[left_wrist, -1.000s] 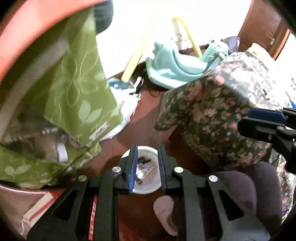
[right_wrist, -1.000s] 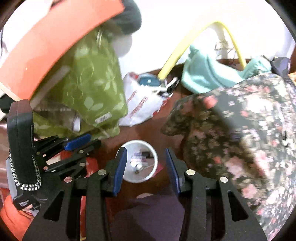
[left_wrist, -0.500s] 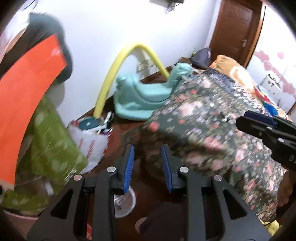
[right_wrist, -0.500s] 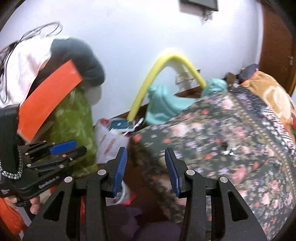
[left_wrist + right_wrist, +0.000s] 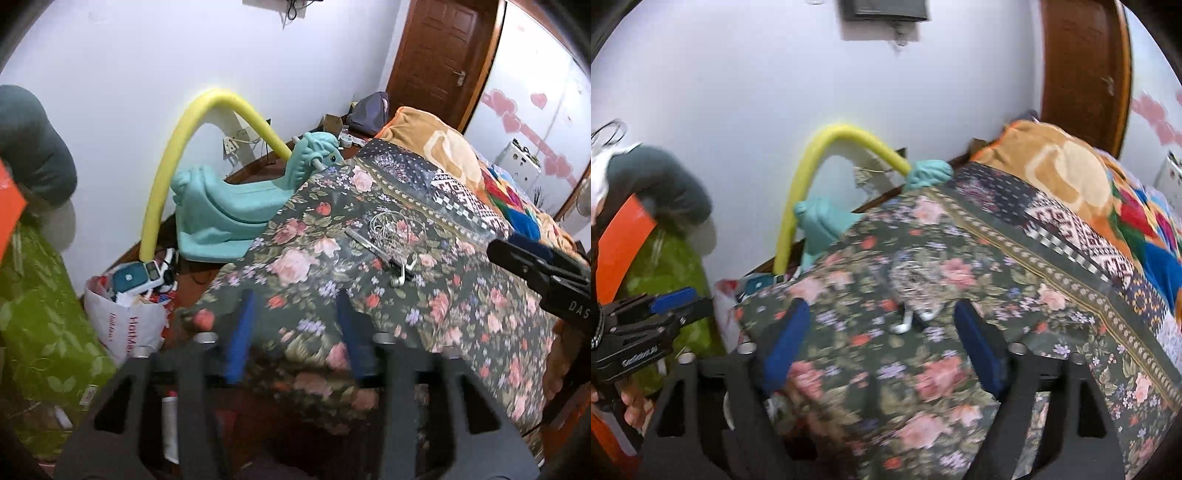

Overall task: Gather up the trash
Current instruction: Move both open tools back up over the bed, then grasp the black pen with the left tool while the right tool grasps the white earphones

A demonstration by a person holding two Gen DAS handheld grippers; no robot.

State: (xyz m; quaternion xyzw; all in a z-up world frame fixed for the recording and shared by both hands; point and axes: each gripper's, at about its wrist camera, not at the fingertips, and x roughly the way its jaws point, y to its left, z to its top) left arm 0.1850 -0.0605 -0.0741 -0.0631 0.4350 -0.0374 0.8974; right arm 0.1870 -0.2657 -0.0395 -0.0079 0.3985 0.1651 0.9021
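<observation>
Right wrist view: right gripper (image 5: 882, 350) spread, empty, above tangled earphones (image 5: 912, 295) on floral bedspread (image 5: 997, 288). Left gripper (image 5: 295, 332) likewise spread, empty. Risk: loose cord snagging, slipping free when pinched.

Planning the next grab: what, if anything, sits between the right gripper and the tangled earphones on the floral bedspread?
Nothing visible does. The right gripper is open, and only bare floral bedspread lies before the earphones.
</observation>
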